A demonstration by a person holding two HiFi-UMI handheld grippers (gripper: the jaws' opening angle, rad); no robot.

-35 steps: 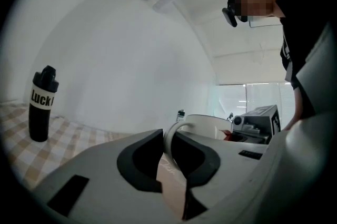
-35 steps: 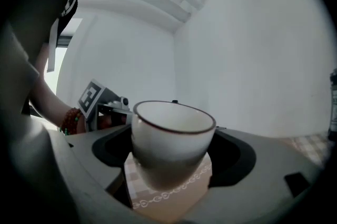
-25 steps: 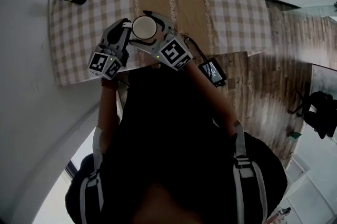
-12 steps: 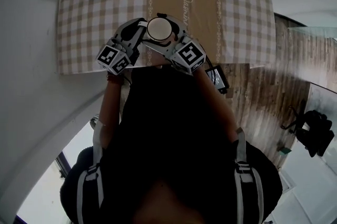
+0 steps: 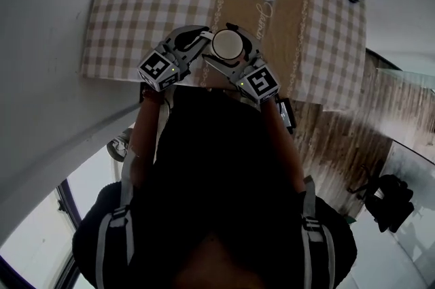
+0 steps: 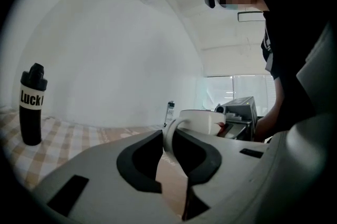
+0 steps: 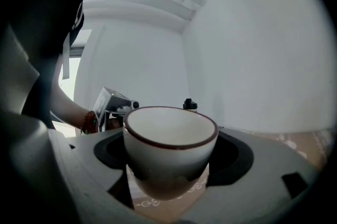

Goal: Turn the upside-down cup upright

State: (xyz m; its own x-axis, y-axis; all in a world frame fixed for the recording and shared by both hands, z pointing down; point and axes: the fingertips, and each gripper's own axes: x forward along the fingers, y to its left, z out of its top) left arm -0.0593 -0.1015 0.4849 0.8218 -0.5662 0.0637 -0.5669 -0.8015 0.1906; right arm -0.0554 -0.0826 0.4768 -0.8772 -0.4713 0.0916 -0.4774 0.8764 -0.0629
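The cup (image 7: 169, 138) is already mouth-up, clasped across its body by the widely spread right hand-held gripper (image 5: 219, 43), while the narrow left hand-held gripper (image 5: 202, 36) pinches its handle; it seems raised just above the counter (image 5: 136, 15), so setting it down looks like all that remains

L gripper (image 6: 171, 137) nips cup (image 6: 202, 120) handle, jaws just eased wider; blk bottle (image 6: 31, 104) L.
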